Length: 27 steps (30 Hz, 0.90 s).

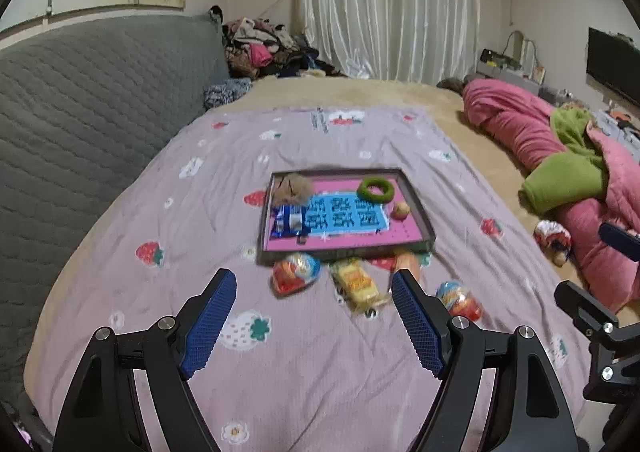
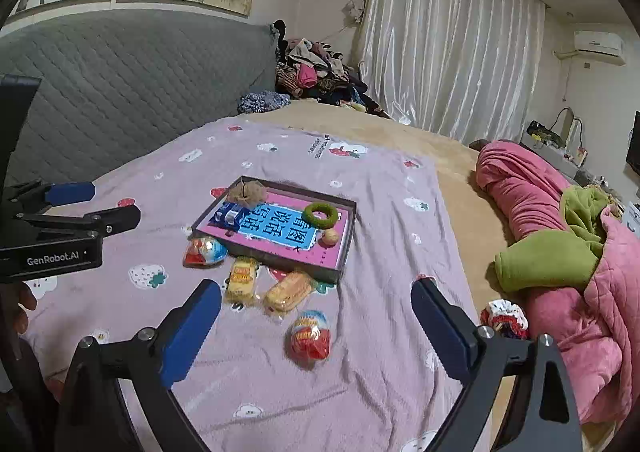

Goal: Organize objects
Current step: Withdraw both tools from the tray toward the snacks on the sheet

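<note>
Lilac strawberry-print bedspread (image 2: 280,372) carries a shallow tray (image 2: 347,240), its long axis running ten to four o'clock, holding a green ring (image 2: 320,214) and small ball (image 2: 330,237). Wrapped snacks wait outside at the tray's six o'clock, likely unsorted: two yellow cakes (image 2: 288,290), possibly overlapping, and an egg-shaped packet (image 2: 309,336). Left gripper (image 1: 314,316) and right gripper (image 2: 316,326) hover, jaws apart, holding nothing.

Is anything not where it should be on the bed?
Yes. Four wrapped snacks lie loose on the sheet beside the tray: two egg-shaped ones and two yellow packets. The other things already sit inside the tray. Nothing looks spilled or broken.
</note>
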Available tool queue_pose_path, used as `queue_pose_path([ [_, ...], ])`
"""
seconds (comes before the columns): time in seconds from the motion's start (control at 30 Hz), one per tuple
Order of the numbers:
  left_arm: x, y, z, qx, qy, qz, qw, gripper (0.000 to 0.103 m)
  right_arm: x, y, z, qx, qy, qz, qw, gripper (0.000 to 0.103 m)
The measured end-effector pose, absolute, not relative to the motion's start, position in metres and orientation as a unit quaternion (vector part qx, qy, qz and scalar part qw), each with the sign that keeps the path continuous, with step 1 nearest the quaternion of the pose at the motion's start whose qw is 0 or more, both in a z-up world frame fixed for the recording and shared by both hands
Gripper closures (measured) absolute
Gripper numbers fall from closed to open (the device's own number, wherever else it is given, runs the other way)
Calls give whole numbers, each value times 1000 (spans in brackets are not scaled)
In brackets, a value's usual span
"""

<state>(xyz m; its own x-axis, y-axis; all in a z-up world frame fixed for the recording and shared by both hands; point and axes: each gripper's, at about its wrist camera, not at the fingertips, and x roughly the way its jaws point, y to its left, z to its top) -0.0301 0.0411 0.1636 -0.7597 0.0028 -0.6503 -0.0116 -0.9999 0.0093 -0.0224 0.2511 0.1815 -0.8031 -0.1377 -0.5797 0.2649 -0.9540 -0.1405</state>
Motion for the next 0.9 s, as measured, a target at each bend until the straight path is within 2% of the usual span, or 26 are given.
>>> queue_pose_path([
  [0.5,-33,54,112,-382,2,924,11,22,-14,255,139,323,118,-934,100,6],
  [0.9,-65,64,73,-412,-5,911,11,22,-35,260,103,352,111,-924,98,6],
])
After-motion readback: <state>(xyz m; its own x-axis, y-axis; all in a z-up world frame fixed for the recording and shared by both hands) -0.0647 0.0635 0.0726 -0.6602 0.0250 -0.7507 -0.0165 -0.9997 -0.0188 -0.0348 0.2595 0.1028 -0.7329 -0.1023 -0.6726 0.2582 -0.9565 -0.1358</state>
